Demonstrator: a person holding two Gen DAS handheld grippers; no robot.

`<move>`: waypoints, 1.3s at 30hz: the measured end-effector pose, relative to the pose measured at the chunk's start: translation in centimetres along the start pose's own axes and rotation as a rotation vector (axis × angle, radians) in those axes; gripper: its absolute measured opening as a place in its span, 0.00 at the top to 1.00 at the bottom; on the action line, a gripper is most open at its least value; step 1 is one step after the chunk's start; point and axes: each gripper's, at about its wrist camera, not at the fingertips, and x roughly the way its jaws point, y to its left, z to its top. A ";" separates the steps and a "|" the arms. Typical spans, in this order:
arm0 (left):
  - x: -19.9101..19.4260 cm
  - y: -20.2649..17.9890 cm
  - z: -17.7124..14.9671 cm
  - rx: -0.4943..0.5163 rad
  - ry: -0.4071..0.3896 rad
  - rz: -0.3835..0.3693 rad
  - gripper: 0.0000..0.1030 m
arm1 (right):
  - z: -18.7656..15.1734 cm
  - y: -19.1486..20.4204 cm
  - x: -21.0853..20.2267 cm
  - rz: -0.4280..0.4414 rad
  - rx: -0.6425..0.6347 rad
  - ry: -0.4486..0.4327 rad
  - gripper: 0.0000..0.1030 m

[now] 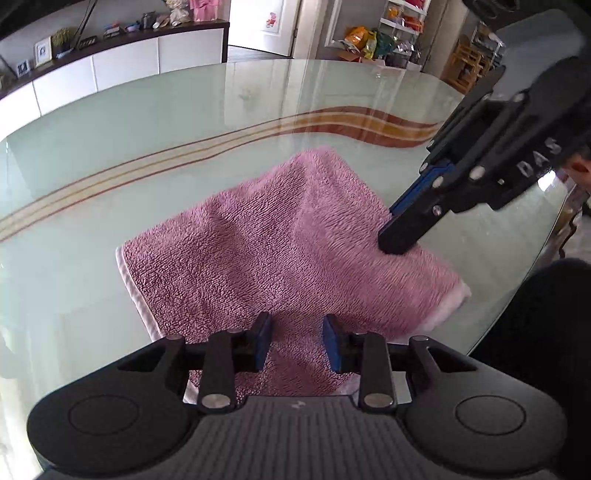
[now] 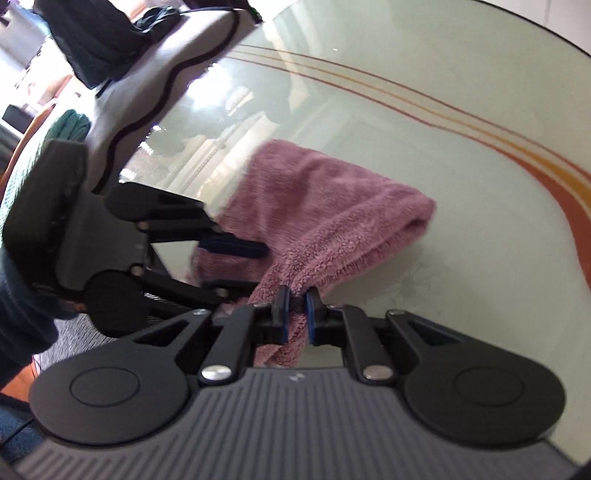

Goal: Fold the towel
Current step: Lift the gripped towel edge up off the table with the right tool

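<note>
A pink terry towel (image 1: 266, 236) lies rumpled on the pale glass table (image 1: 147, 122). In the left wrist view my left gripper (image 1: 297, 341) hovers over the towel's near edge, its blue pads (image 1: 263, 343) apart with only flat cloth under the gap. My right gripper (image 1: 397, 240) comes in from the right and pinches the towel's right edge. In the right wrist view the right gripper (image 2: 296, 314) is shut on a lifted fold of the towel (image 2: 332, 206), and the cloth rises off the table (image 2: 443, 258). The left gripper (image 2: 258, 267) stands open at the towel's left side.
The table's curved edge (image 1: 554, 229) runs close on the right, with a dark-clothed person (image 1: 546, 332) beside it. A low white sideboard (image 1: 110, 66) and shelves of goods (image 1: 399, 33) stand beyond the far edge. Red and yellow stripes (image 2: 517, 147) cross the glass.
</note>
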 end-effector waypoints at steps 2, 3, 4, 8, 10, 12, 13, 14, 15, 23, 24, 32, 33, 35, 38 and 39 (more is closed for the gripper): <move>0.2 -0.2 -0.2 0.004 -0.002 0.003 0.67 | 0.3 0.8 0.4 -0.005 -0.022 0.008 0.91; 0.2 -0.2 -0.3 0.005 -0.003 0.004 0.67 | 0.4 1.1 0.6 -0.007 -0.029 0.011 0.91; 0.3 -0.3 -0.3 0.007 -0.004 0.005 0.67 | 0.4 1.4 0.7 -0.009 -0.034 0.013 0.91; 0.5 -0.2 -0.4 0.000 -0.004 -0.003 0.66 | 0.0 0.7 0.4 -0.035 -0.023 0.024 0.91; 0.3 -0.1 -0.3 0.000 -0.009 -0.003 0.67 | -0.3 -0.1 0.4 -0.050 0.002 0.030 0.91; -0.3 -0.1 0.1 0.016 -0.029 -0.001 0.67 | -1.1 -1.3 0.6 -0.056 0.040 0.036 0.91; -0.5 -0.1 0.6 0.032 -0.045 0.004 0.67 | -1.5 -1.8 0.6 -0.058 0.057 0.038 0.91; -0.6 0.0 1.0 0.037 -0.050 0.009 0.67 | -1.8 -2.4 0.7 -0.060 0.073 0.040 0.91; -0.4 0.1 1.7 0.041 -0.053 0.019 0.67 | -2.1 -2.7 0.8 -0.059 0.082 0.041 0.91; 2.1 0.8 6.4 0.066 -0.008 0.071 0.67 | -2.8 -3.2 1.1 -0.047 0.082 0.041 0.91; 2.3 0.8 6.8 0.068 0.005 0.071 0.67 | -2.8 -3.3 1.1 -0.042 0.086 0.040 0.91; 3.6 0.8 7.4 0.110 0.065 0.074 0.66 | -3.0 -5.2 1.1 0.026 0.166 0.020 0.85; 3.7 0.9 7.5 0.104 0.065 0.069 0.66 | -2.9 -5.7 0.9 0.036 0.192 0.013 0.83; 3.7 1.2 7.5 0.086 0.063 0.057 0.66 | -2.9 -6.9 0.6 0.045 0.254 -0.014 0.69; 3.9 1.2 7.0 0.085 0.059 0.059 0.66 | -2.7 -7.9 0.4 0.033 0.303 -0.033 0.67; 4.0 1.2 6.7 0.089 0.058 0.062 0.66 | -2.7 -8.2 0.4 0.029 0.321 -0.036 0.67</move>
